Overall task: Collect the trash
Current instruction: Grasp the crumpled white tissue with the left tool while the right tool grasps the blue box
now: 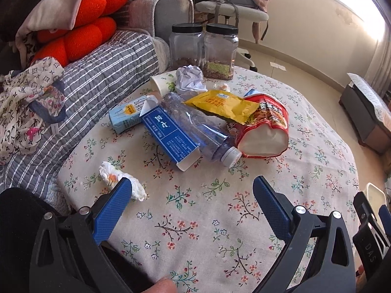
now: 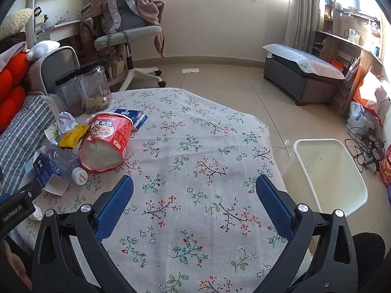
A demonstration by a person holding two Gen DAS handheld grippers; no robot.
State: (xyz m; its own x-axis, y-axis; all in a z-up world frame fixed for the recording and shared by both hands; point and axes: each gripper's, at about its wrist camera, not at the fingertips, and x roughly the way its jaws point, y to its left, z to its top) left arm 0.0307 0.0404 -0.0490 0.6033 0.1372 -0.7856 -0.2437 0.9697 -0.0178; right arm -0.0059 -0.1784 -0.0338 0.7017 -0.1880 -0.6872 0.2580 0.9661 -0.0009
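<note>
trash pile at table's far left: red noodle cup (image 2: pixel 105 144) on its side, touching clear bottle (image 1: pixel 198 131), blue carton (image 1: pixel 171 136), yellow wrapper (image 1: pixel 222 106). floral tablecloth (image 2: pixel 195 171). white bin (image 2: pixel 330 173) on tiled floor (image 2: pixel 232 85), right. left gripper (image 1: pixel 191 191), right gripper (image 2: pixel 194 190): jaws apart, empty.

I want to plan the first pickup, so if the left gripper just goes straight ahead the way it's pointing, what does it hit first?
Probably the blue carton or the plastic bottle lying against it. The open left gripper has only bare tablecloth before them; depth is uncertain.
</note>
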